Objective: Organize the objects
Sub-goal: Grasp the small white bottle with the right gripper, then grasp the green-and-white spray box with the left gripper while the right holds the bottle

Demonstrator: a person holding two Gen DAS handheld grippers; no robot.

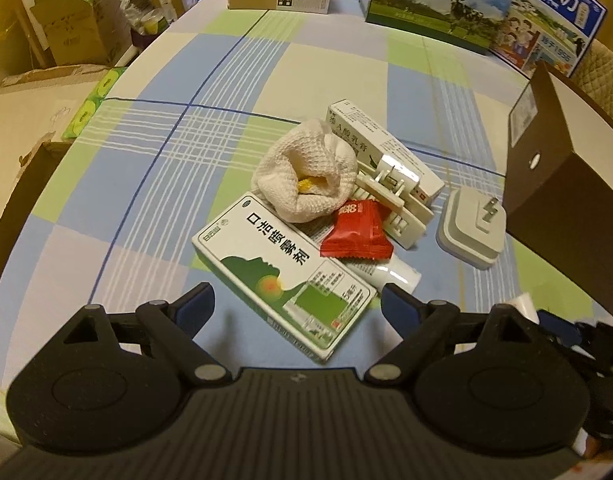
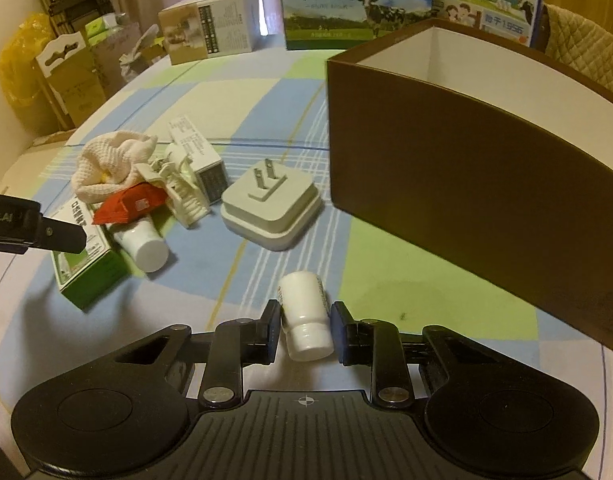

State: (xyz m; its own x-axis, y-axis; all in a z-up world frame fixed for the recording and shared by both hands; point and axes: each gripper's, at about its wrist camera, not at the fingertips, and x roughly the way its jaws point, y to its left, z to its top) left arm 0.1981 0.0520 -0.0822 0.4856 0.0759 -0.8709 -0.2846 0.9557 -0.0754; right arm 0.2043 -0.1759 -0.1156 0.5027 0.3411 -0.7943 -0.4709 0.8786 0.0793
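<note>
A small white bottle point(image 2: 306, 316) lies cap-end towards the right wrist camera, and my right gripper point(image 2: 306, 334) is shut on it just above the tablecloth, a finger pressing each side. Left of it is a pile: a green-and-white medicine box point(image 1: 282, 276), a white knitted cloth point(image 1: 306, 176), a red packet point(image 1: 356, 236), a white tube point(image 1: 390, 274), an ointment box point(image 1: 382, 148) and white plastic clips point(image 1: 394, 196). A white plug adapter point(image 1: 472, 228) lies apart, prongs up. My left gripper point(image 1: 298, 308) hangs open over the near end of the medicine box. The brown open-top box point(image 2: 466, 168) stands right of the pile.
The checked tablecloth point(image 1: 154, 184) covers a round table. Milk cartons point(image 2: 354, 4) and a beige carton point(image 2: 210, 28) stand along the far edge. Cardboard boxes point(image 1: 62, 20) are stacked beyond the table on the left. A quilted chair back point(image 2: 586, 52) shows behind the brown box.
</note>
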